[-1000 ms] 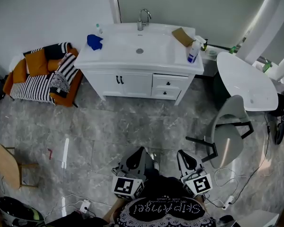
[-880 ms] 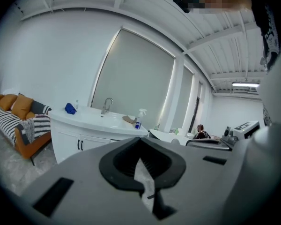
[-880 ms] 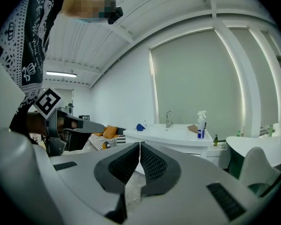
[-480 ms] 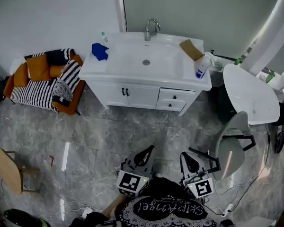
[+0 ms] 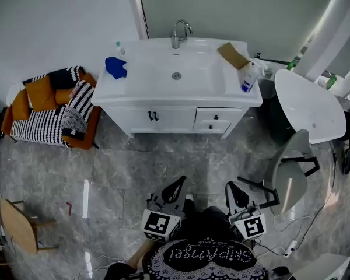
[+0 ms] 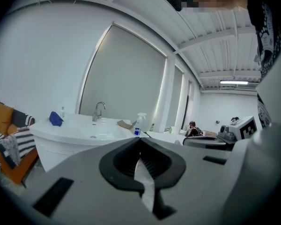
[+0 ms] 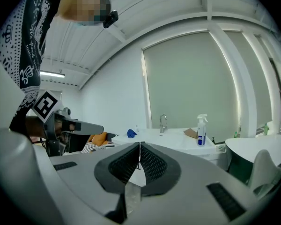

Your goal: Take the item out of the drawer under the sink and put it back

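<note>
The left gripper [image 5: 178, 183] and right gripper [image 5: 233, 189] are both holding their jaws fully closed on nothing, well apart from the vanity [image 5: 163, 113]. Its drawers [image 5: 214, 117] are sitting shut, hiding any item. A grey chair [image 5: 287, 174] is standing near the right gripper.

Grey marbled floor [image 5: 163, 156] noted, glossy with pale reflections. White wall [image 5: 58, 16] at left, grey blind [image 5: 233, 7] beside it. Striped sofa [image 5: 38, 121] with orange cushions [image 5: 41, 93] set against the wall. White round table [image 5: 309, 104] and grey chair [image 5: 289, 174] seen at right, wooden chair [image 5: 17, 226] at lower left.
</note>
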The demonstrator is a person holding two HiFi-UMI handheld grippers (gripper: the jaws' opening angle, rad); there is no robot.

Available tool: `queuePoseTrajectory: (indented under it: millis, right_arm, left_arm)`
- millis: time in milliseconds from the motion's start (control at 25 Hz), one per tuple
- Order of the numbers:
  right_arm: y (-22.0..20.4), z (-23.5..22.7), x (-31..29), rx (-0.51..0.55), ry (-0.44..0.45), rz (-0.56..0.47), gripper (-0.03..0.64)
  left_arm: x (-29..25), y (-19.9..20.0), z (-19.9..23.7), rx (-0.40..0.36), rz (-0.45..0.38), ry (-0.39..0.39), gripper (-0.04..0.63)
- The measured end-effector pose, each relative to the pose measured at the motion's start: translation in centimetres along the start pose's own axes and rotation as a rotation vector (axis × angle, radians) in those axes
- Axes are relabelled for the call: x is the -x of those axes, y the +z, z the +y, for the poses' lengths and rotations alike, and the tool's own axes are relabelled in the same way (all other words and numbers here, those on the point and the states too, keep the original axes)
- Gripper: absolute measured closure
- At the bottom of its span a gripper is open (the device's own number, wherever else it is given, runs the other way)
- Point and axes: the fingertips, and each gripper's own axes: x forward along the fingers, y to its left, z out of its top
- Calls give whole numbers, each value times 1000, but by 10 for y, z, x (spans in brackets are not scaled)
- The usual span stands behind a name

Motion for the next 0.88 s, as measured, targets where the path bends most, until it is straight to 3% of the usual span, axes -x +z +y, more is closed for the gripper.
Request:
queuePoseTrajectory:
  millis: [480, 880]
  right_arm:
    - [5, 6, -26, 11, 15, 6, 597]
    - [-2, -14, -34, -22, -5, 22, 597]
  left_arm:
    - [15, 8, 40, 69, -42, 117, 591]
    - [-3, 2, 42, 74, -12, 105, 591]
